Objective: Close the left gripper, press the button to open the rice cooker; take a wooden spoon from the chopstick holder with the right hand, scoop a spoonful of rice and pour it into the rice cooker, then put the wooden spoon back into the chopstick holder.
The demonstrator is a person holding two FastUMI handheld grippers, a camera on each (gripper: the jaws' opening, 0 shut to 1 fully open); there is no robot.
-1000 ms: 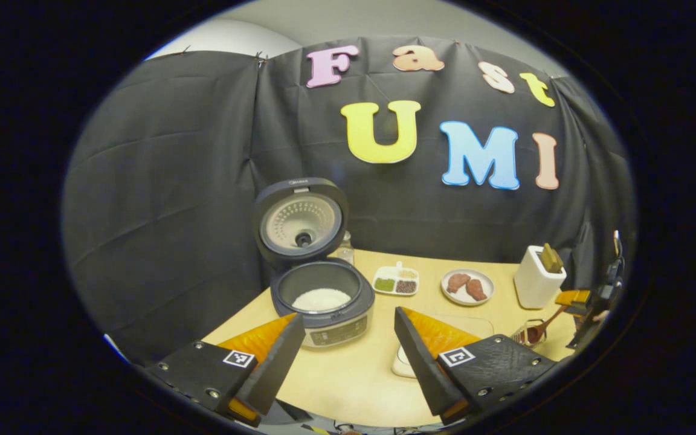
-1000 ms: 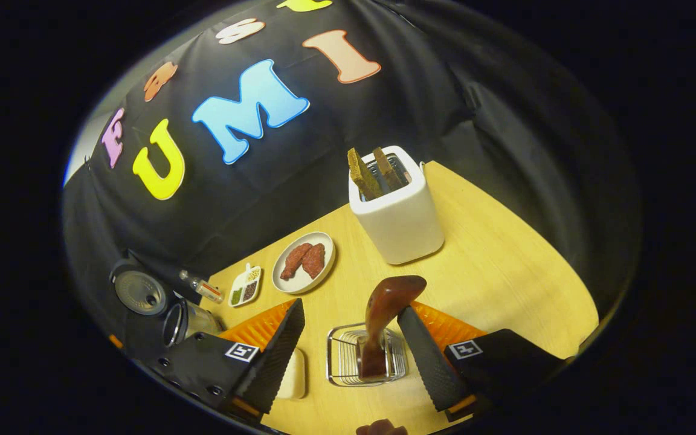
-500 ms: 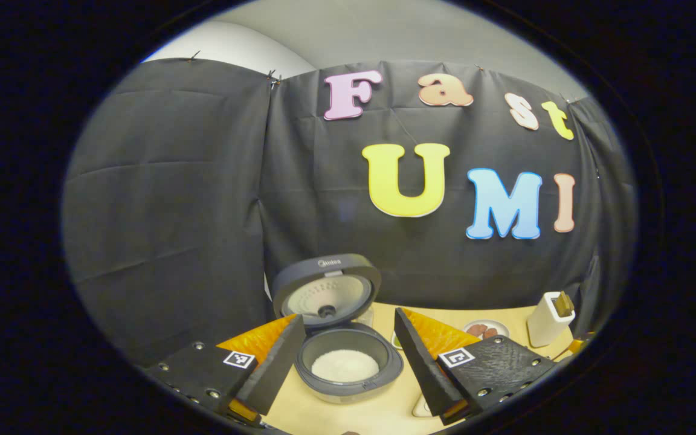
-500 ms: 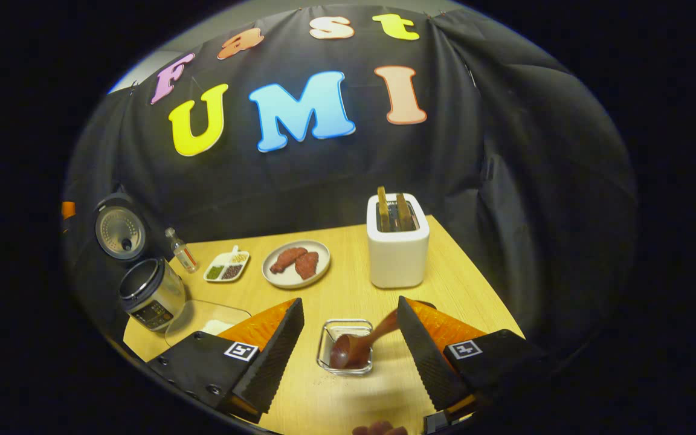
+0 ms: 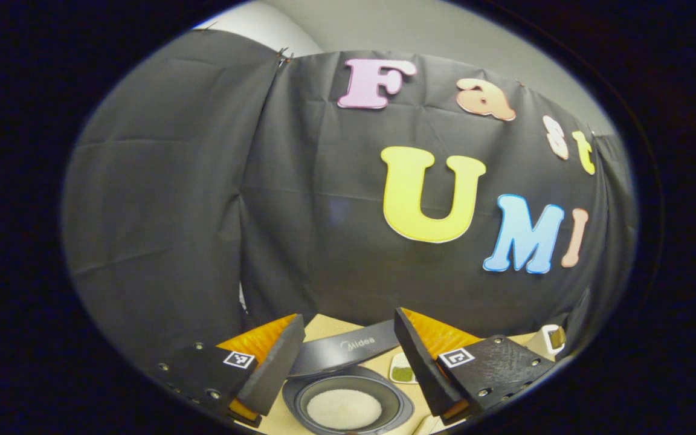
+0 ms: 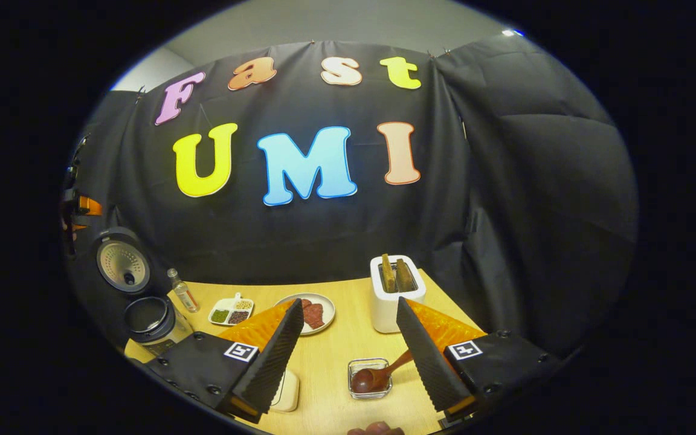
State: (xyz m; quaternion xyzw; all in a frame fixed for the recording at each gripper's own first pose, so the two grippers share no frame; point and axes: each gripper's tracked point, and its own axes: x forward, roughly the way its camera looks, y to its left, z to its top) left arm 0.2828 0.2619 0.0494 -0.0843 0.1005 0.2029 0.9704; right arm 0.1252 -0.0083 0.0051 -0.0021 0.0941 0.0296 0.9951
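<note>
The rice cooker (image 5: 348, 396) stands open, with white rice (image 5: 343, 408) in its pot and its lid (image 5: 342, 353) raised. My left gripper (image 5: 348, 315) hovers open above it with nothing between its fingers. In the right gripper view the wooden spoon (image 6: 372, 377) rests bowl-down in the small clear chopstick holder (image 6: 367, 393), its handle leaning toward the right finger. My right gripper (image 6: 348, 302) is open, above and behind the spoon, not touching it. The open rice cooker (image 6: 150, 317) sits at the table's far left.
On the wooden table (image 6: 336, 356) stand a white toaster (image 6: 393, 296), a plate of meat (image 6: 315, 313), a divided condiment dish (image 6: 231, 311) and a small bottle (image 6: 183, 291). A pale container (image 6: 289, 391) is half hidden behind the left finger. The toaster (image 5: 550, 338) shows at right.
Both grippers rose and tilted upward. The right gripper drew back from the spoon, which now leans in the holder. The cooker slid to the bottom of the left gripper view.
</note>
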